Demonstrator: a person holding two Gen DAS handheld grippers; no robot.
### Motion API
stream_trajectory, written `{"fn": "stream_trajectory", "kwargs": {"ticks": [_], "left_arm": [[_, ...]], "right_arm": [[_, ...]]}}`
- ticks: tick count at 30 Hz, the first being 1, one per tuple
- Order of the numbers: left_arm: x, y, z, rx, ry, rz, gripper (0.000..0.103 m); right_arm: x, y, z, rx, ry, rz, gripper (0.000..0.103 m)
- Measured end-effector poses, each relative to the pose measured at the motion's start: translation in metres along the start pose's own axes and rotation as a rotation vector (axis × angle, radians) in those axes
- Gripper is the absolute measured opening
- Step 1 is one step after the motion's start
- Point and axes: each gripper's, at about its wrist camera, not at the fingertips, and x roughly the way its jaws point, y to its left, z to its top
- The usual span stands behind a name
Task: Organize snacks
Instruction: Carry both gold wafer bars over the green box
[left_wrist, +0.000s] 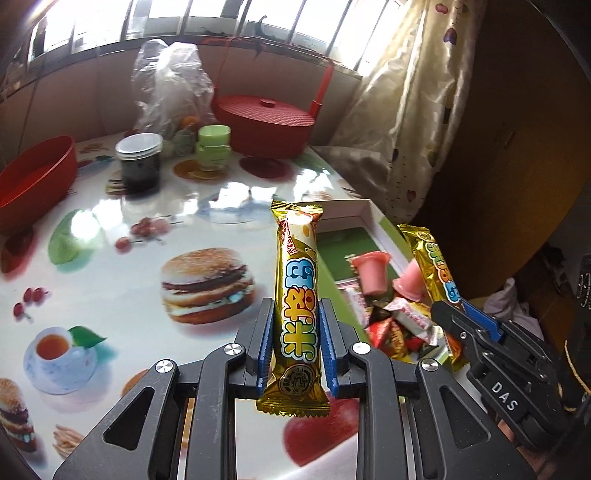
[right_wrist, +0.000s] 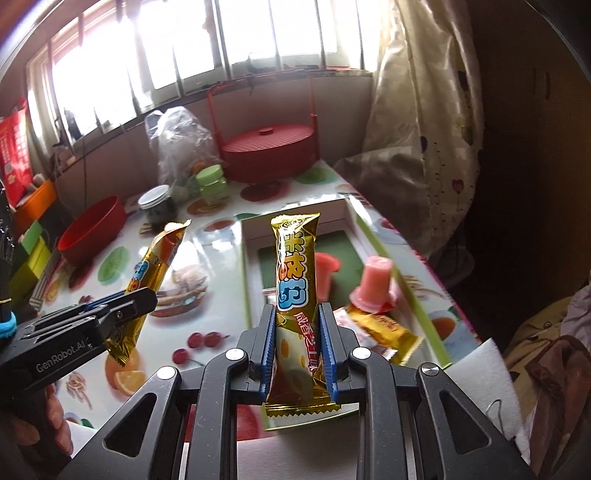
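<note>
Now both grippers are clamped on gold snack bars above the printed table (left_wrist: 122, 236). The left gripper (left_wrist: 297, 321) pinches its bar (left_wrist: 295, 280) by the lower half between blue pads, the bar standing upright just left of the white box (left_wrist: 364, 212). The right gripper (right_wrist: 297, 326) grips a second bar (right_wrist: 295, 280) the same way, held over the box's near left part. In the box lie two pink jelly cups (right_wrist: 375, 282), one tilted, and a pile of small wrapped sweets (left_wrist: 399, 325) at its near end. Beyond the box, toward the window, stand a lidded red basket (left_wrist: 264, 118), a green jar (left_wrist: 213, 146), a dark jar (left_wrist: 138, 162), a crumpled clear bag (left_wrist: 170, 85) and, far left of the box, a red bowl (left_wrist: 35, 177).
</note>
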Motion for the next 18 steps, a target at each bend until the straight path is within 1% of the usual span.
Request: {"fn": "stream_trajectory", "kwargs": {"ticks": [6,18], "left_arm": [[0.013,-0.015,0.006,0.018,0.013,-0.020,0.024],[0.044,-0.032,0.009,0.027,0.068,-0.058,0.024]], "right_arm": [[0.002,-0.020,0.001,0.017,0.007,-0.034,0.021],[0.012,-0.046,0.003,0.037,0.027,-0.064,0.021]]}}
